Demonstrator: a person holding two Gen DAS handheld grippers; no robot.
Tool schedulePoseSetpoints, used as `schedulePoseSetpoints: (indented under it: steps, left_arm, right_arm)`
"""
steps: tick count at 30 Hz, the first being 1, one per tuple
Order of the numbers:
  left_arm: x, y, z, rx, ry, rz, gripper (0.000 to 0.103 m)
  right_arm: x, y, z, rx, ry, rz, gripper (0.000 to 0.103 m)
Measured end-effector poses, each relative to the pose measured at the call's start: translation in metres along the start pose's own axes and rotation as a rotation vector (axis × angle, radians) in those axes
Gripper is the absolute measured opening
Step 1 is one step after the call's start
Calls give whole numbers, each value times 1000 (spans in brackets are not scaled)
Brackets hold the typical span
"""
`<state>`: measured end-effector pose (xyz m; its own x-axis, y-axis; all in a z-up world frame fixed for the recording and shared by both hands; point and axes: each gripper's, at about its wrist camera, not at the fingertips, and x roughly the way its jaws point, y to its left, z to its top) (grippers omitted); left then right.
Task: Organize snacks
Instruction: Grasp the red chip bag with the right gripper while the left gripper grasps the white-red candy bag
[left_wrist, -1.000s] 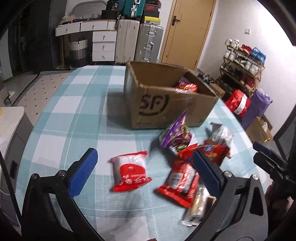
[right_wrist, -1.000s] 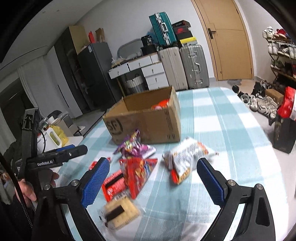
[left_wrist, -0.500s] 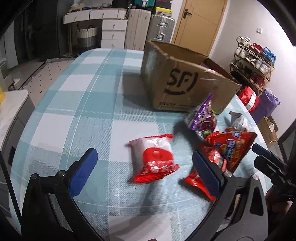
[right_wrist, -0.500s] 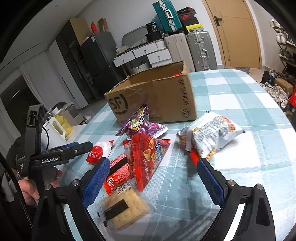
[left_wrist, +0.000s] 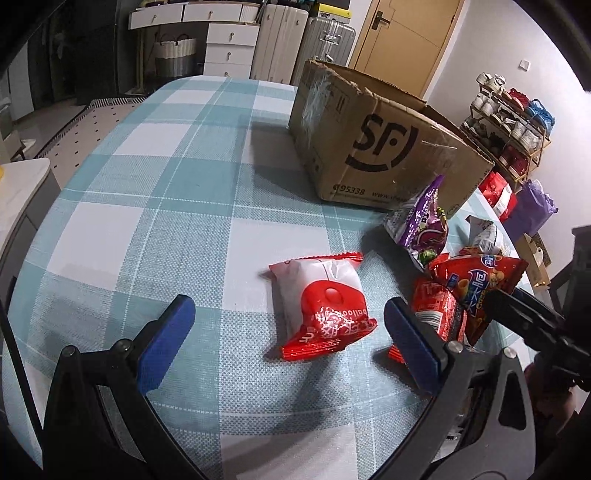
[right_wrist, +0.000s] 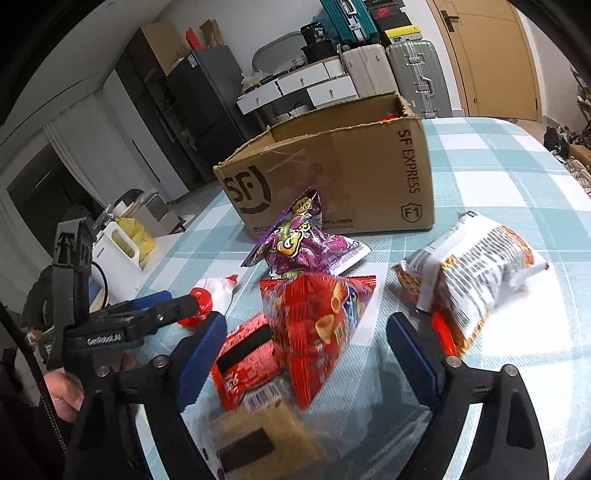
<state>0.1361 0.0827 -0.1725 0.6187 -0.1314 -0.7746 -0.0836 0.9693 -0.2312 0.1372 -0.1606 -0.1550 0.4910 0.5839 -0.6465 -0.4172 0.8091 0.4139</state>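
Red-white pack (left_wrist: 320, 302): left view, flat on the checked worktop (left_wrist: 155, 192), right between the left gripper (left_wrist: 288, 339) jaws, spread wide, nothing held.
Box (left_wrist: 373, 147): behind, open.
Right view: right gripper (right_wrist: 306, 354) jaws wide apart over red chips (right_wrist: 317, 325).
Purple bag (right_wrist: 299, 243), white bag (right_wrist: 476, 273), cracker (right_wrist: 258, 439): loose.
Progress: early, I'd say; something red shows in the box, six packs out.
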Motion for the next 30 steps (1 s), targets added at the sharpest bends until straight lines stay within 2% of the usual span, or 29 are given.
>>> schedulePoseSetpoints:
  steps: [7,9,10,11,12,30]
  left_arm:
    - [4,3,2,-15,6,-2,102]
    - [6,4,3,-17,6,-4,102]
    - [6,4,3,-18,7,-5,102]
    - [8,4,4,-18,9,-6,102]
    - [9,4,4,-18,10,-6,102]
    - [6,-4,4,-6,34,5,102]
  right_arm:
    - [22,0,11,11,34,11,74]
    - [29,-2,13,22,52,13,61]
    - [31,-4,14,31,58,21,59]
    - [32,-6,15,41,58,35,51]
    - [32,-8,15,46,55,48,47]
    - [2,-11,10,44,9,50,45]
